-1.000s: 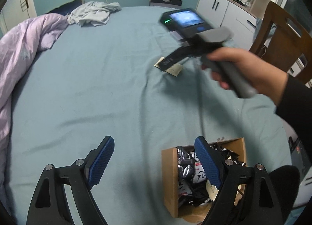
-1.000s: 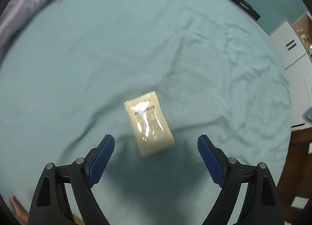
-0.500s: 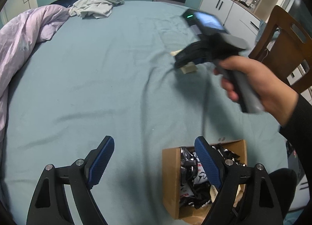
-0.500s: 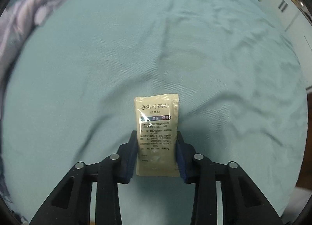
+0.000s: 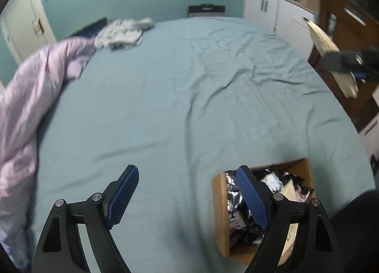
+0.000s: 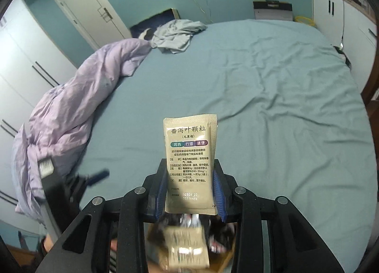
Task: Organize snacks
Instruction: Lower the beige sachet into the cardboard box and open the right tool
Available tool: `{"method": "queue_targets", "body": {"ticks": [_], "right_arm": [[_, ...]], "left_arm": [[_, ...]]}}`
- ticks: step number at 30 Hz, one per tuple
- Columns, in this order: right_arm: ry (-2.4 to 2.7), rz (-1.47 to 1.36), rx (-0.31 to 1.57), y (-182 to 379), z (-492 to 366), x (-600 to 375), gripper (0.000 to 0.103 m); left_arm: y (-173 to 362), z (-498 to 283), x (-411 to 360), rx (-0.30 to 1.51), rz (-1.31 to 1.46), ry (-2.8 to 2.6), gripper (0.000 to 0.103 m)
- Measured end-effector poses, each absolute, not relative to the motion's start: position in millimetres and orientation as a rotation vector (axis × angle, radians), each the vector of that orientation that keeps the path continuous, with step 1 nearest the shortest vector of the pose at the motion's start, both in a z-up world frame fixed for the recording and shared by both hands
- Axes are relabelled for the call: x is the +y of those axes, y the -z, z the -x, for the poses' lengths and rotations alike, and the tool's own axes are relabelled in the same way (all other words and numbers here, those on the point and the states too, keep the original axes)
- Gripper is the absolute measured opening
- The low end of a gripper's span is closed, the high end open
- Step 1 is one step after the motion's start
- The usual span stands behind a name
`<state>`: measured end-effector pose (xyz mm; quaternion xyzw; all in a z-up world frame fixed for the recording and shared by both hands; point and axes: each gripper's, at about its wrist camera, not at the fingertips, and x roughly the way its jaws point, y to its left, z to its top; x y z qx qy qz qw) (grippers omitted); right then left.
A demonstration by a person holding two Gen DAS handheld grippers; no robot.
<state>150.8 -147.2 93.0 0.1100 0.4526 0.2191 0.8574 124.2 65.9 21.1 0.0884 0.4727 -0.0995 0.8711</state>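
Observation:
My right gripper [image 6: 190, 190] is shut on a beige sachet [image 6: 189, 154] with printed text, held upright above the cardboard box [image 6: 222, 261]. The sachet also shows at the far right of the left wrist view [image 5: 324, 41], gripped in the air by the right gripper [image 5: 341, 60]. My left gripper [image 5: 187, 195] is open and empty, low over the blue bedsheet [image 5: 165, 83]. The cardboard box [image 5: 219, 213] sits just behind its right finger [image 5: 251, 197] and holds several black-and-white snack packets [image 5: 239, 221] and a beige sachet.
A crumpled lilac duvet [image 5: 30, 98] lies along the bed's left side. Grey clothes [image 5: 123, 34] lie at the far end. A wooden chair [image 5: 350, 36] and white cabinets [image 5: 274, 10] stand to the right of the bed.
My right gripper closed on the sachet that lay on the sheet, lifted it and carried it back over the box. The left gripper stayed open by the box.

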Motion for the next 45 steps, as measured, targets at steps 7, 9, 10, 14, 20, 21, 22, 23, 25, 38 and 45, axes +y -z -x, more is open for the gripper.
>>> {"method": "queue_targets", "body": {"ticks": [7,9,10,14,20,21,22,23,25,38,45], "right_arm": [[-0.39,-0.204,0.94,-60.0,-86.6,-170.0,0.033],[-0.354,-0.174,0.953,-39.2,-77.9,-168.2,0.033],[-0.345,-0.174,0.964,-35.4,-73.4,-166.2,0.033],[-0.336,-0.177,1.002,-5.6,-75.3,-141.0,0.033],[-0.325,-0.124,1.042,10.3,-80.9,-119.7,0.033],[-0.322,-0.109,1.039,11.7,-81.2,-116.5,0.033],[-0.319,-0.09,1.032,13.6,-82.1,-110.9,0.033],[-0.32,-0.071,1.022,15.1,-82.7,-106.1,0.033],[-0.317,-0.049,0.998,17.8,-85.0,-99.8,0.036],[-0.317,-0.175,0.89,-0.7,-64.5,-133.7,0.084],[-0.208,-0.139,0.905,11.6,-40.1,-143.5,0.084]], "left_arm": [[-33.6,-90.2,46.7,0.932,-0.247,0.3,0.092],[-26.0,-83.1,43.1,0.95,-0.286,0.298,0.092],[-23.8,-80.1,42.0,0.952,-0.299,0.296,0.092],[-19.6,-69.0,43.7,0.942,-0.33,0.277,0.098],[-12.7,-69.6,45.4,0.968,-0.321,0.277,0.099],[-11.9,-70.3,45.0,0.971,-0.321,0.274,0.099],[-11.0,-71.9,45.6,0.975,-0.32,0.267,0.099],[-9.6,-74.1,47.0,0.981,-0.316,0.258,0.099],[-6.8,-77.5,48.4,0.991,-0.31,0.247,0.099],[0.0,-82.3,47.9,1.002,-0.312,0.233,0.099],[6.9,-77.3,35.2,1.014,-0.378,0.256,0.099]]}}
